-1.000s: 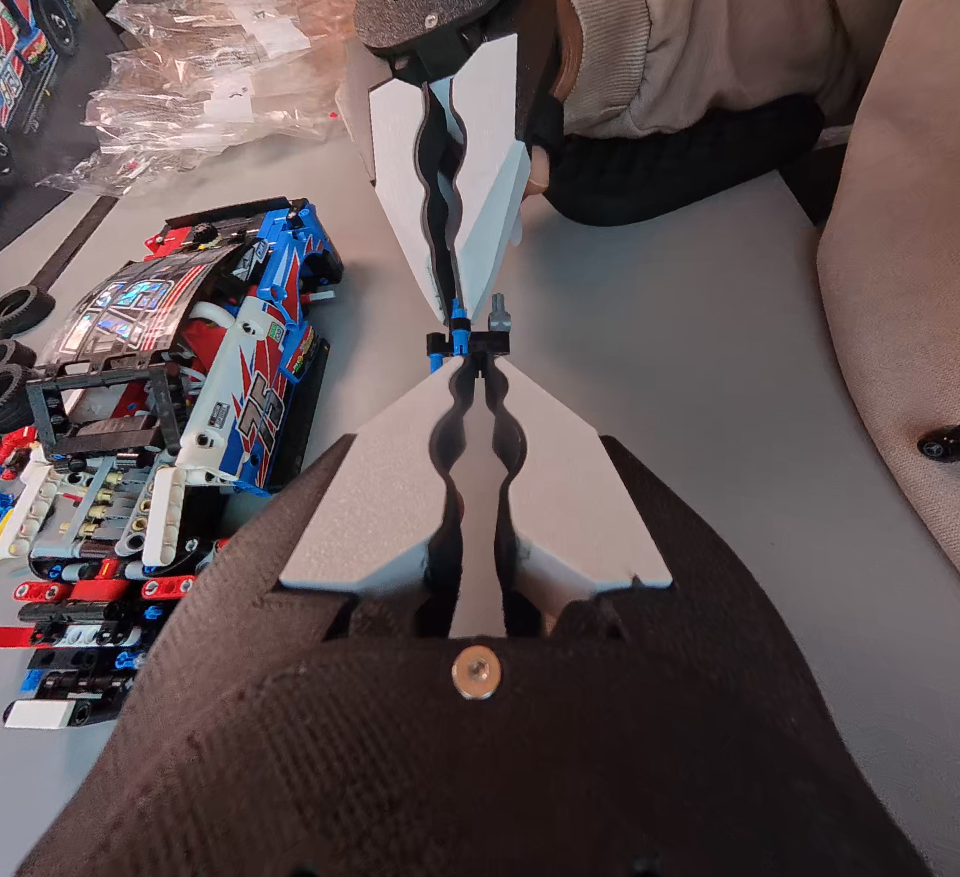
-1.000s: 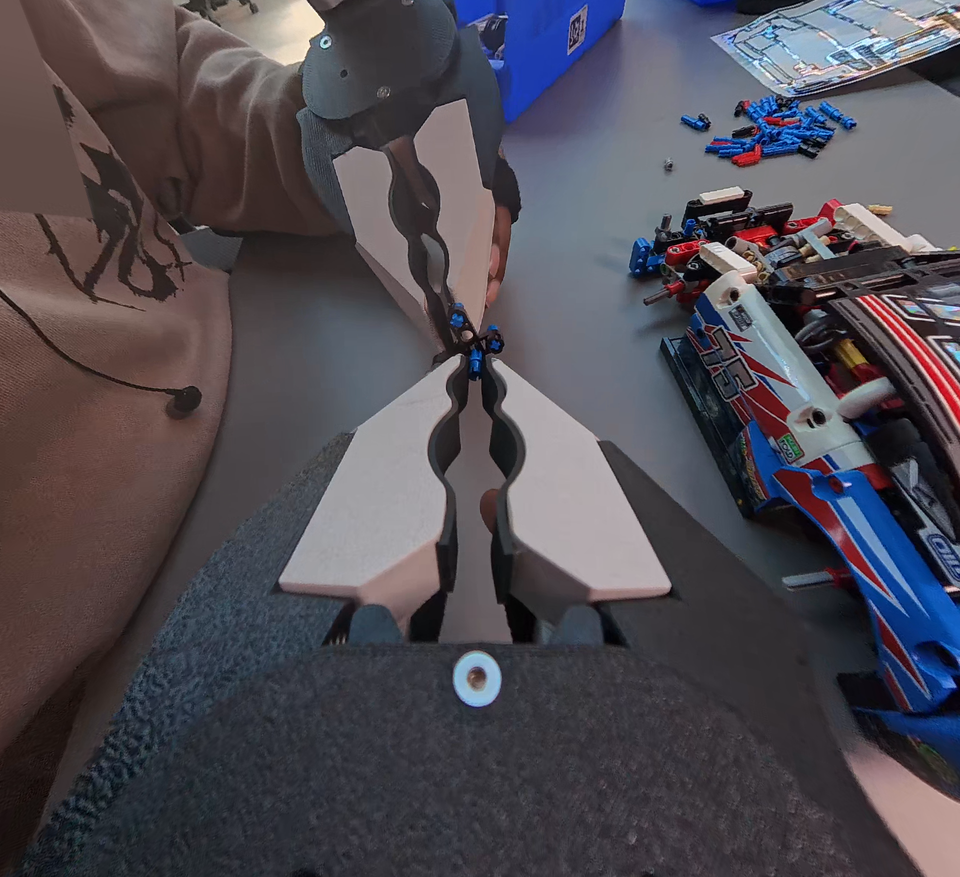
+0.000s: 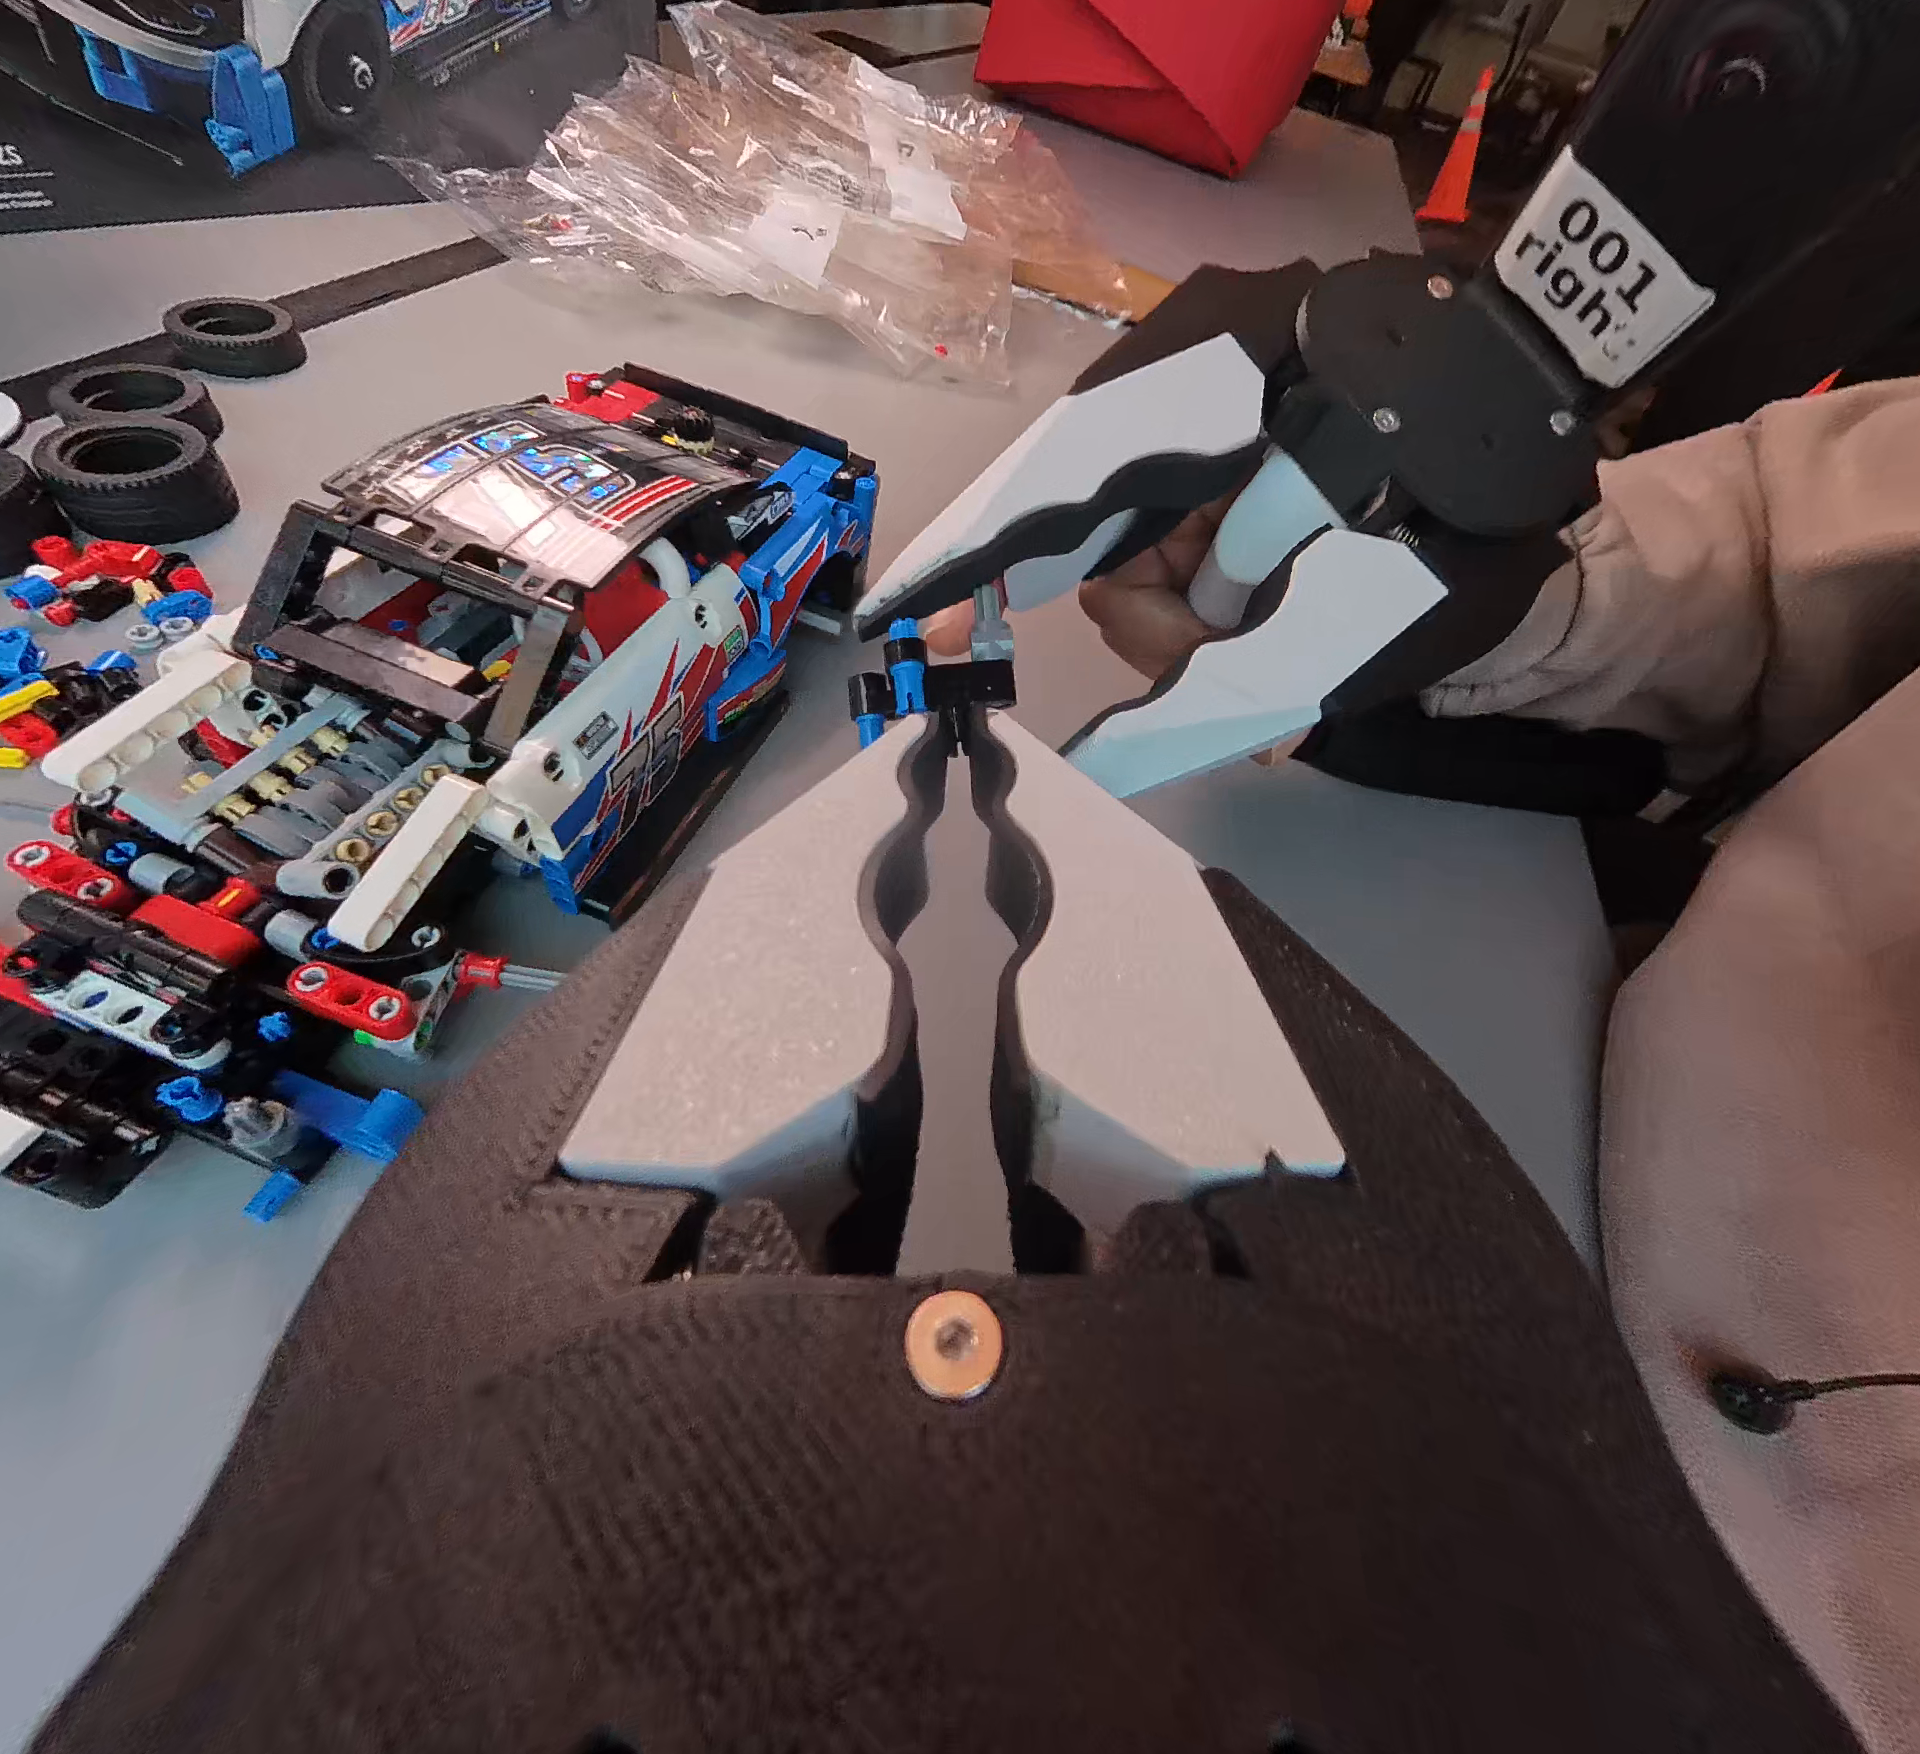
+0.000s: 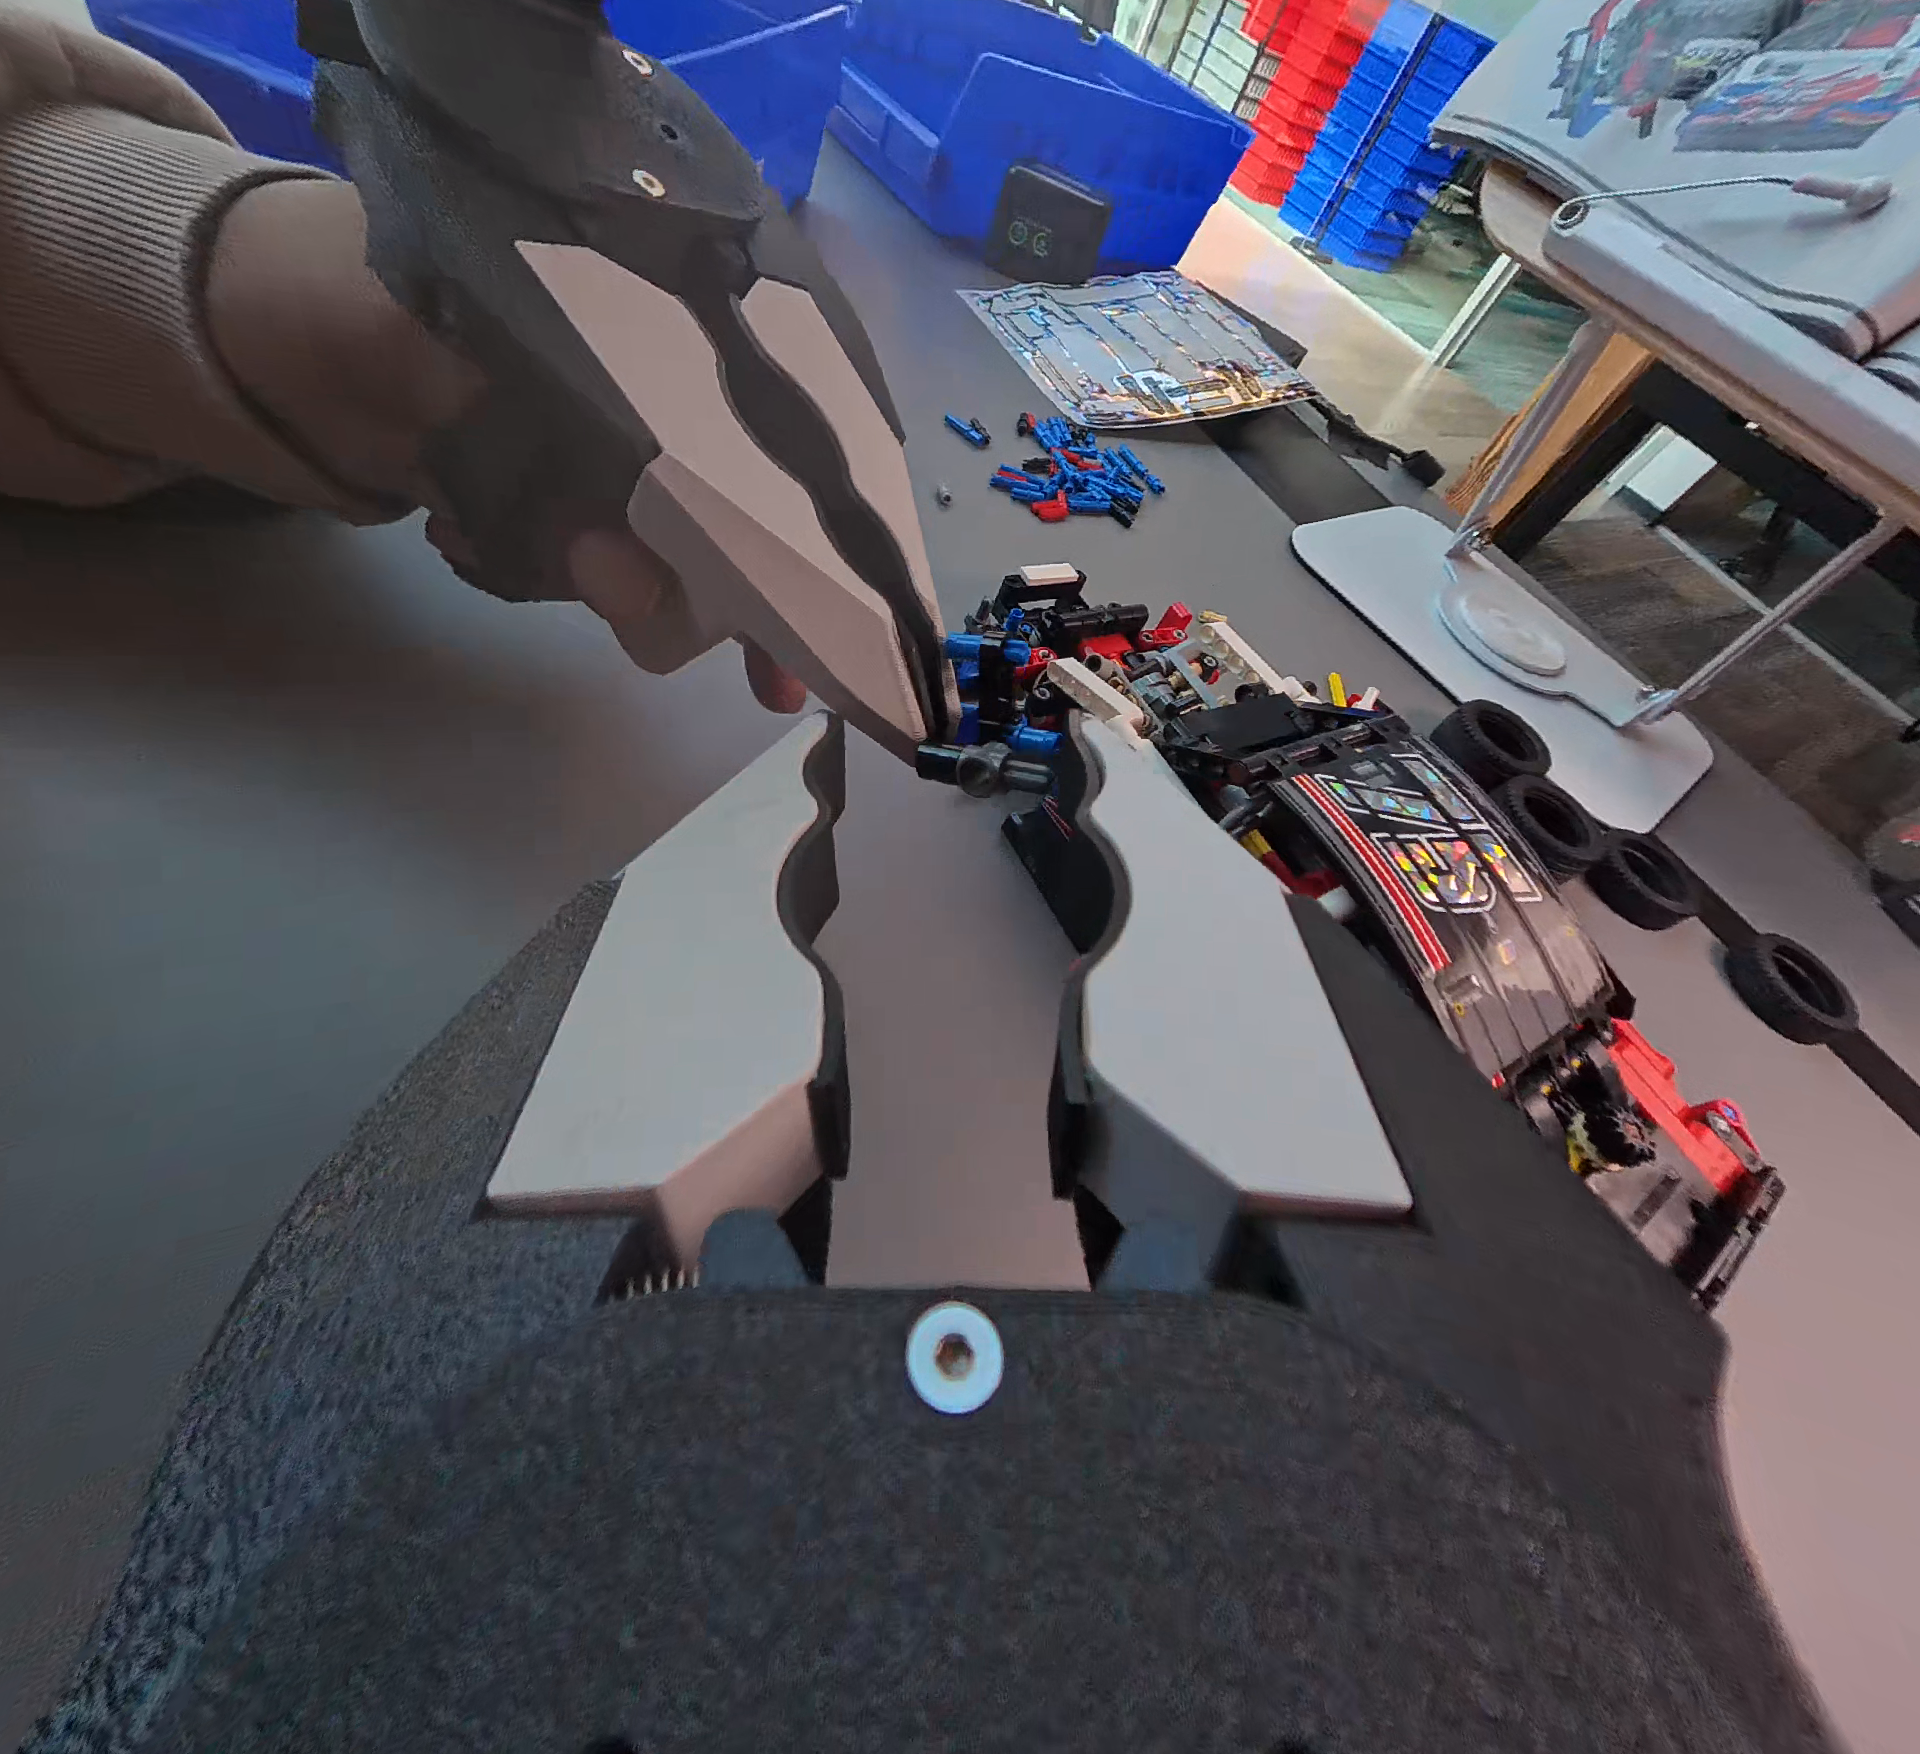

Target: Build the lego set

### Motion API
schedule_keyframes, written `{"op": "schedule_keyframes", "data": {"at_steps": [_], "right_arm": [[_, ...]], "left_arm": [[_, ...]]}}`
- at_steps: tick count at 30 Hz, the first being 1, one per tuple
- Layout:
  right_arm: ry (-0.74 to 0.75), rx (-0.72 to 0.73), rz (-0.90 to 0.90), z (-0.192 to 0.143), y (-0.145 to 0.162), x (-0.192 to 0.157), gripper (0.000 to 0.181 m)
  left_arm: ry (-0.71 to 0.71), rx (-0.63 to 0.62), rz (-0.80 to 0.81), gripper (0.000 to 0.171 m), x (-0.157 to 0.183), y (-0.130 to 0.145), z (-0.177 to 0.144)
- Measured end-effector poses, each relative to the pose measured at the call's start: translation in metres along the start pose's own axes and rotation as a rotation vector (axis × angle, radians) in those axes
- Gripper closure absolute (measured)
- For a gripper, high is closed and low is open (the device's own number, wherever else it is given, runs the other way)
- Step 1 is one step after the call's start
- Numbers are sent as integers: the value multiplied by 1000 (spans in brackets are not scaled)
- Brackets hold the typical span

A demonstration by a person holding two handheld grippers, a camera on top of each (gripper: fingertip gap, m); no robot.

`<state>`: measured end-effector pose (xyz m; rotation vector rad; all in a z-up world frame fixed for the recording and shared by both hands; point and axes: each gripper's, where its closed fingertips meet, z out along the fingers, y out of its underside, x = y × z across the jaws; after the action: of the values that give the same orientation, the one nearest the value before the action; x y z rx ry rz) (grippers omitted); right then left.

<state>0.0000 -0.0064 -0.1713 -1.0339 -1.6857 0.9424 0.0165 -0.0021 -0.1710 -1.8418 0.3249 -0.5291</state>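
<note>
Two grippers: left gripper [image 3: 954, 725] clamped the small black connector piece [image 3: 961, 688]; right gripper [image 4: 951, 748] stood open.
Relation: piece lay crosswise between the right fingertips, nearer its right finger [image 4: 1091, 759].

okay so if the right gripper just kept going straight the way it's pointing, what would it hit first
Most likely the small black and blue piece pinched in the left gripper, which sits just ahead of the open right gripper. The lego car lies beyond; depth is uncertain.

Labels on both grippers [image 3: 961, 728] [image 4: 956, 748]; writing withheld
</note>
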Motion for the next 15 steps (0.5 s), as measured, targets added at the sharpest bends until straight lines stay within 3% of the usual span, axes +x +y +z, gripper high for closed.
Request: {"op": "schedule_keyframes", "data": {"at_steps": [5,15], "right_arm": [[79,20,-105,-3,-8,3,150],[91,31,-111,-2,-8,-1,157]], "left_arm": [[57,37,-95,169,5,-6,-5],[124,42,-184,170,7,-5,-9]]}}
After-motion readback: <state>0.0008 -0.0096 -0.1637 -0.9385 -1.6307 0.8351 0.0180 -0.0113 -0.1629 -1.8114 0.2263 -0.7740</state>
